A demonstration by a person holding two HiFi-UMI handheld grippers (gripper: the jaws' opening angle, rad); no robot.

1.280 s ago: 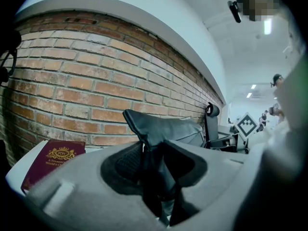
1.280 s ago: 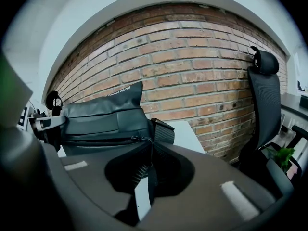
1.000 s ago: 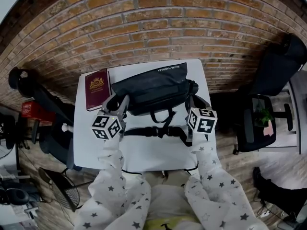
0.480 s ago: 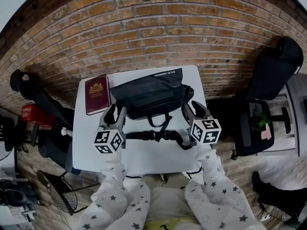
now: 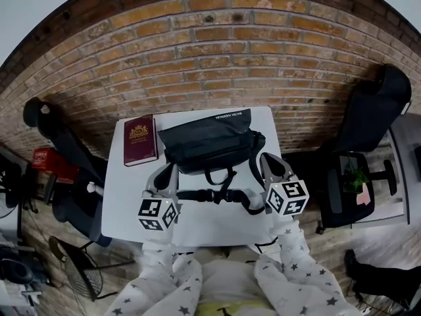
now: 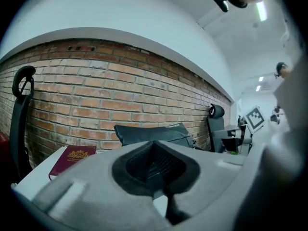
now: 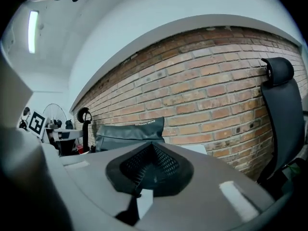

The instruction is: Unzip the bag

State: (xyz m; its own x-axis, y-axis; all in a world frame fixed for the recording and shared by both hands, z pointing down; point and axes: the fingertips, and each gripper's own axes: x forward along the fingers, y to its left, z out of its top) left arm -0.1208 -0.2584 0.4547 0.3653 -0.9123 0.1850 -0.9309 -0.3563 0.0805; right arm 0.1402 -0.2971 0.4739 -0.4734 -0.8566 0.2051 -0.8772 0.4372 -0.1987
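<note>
A black bag [image 5: 209, 140] lies at the far side of the white table [image 5: 197, 224], its strap and buckle [image 5: 210, 195] trailing toward me. My left gripper [image 5: 168, 170] hovers just off the bag's near left corner, apart from it. Its jaws have just been closing and are now shut with nothing between them. Off the bag's right end, my right gripper [image 5: 266, 158] has likewise just closed on nothing. The left gripper [image 6: 154, 147] looks level at the bag [image 6: 153, 133] from its own view, and the right gripper [image 7: 153, 150] sees the bag [image 7: 129, 133] the same way.
A dark red booklet [image 5: 139, 140] lies left of the bag, also seen as the booklet [image 6: 72, 158]. A brick wall [image 5: 210, 51] stands behind the table. A black office chair [image 5: 375, 110] is at the right, another chair [image 5: 59, 137] at the left, a floor fan [image 5: 79, 268] at lower left.
Both grippers have drawn back from the bag's ends toward me and risen a little. Their jaws stood spread half a second ago and are now closed on nothing.
</note>
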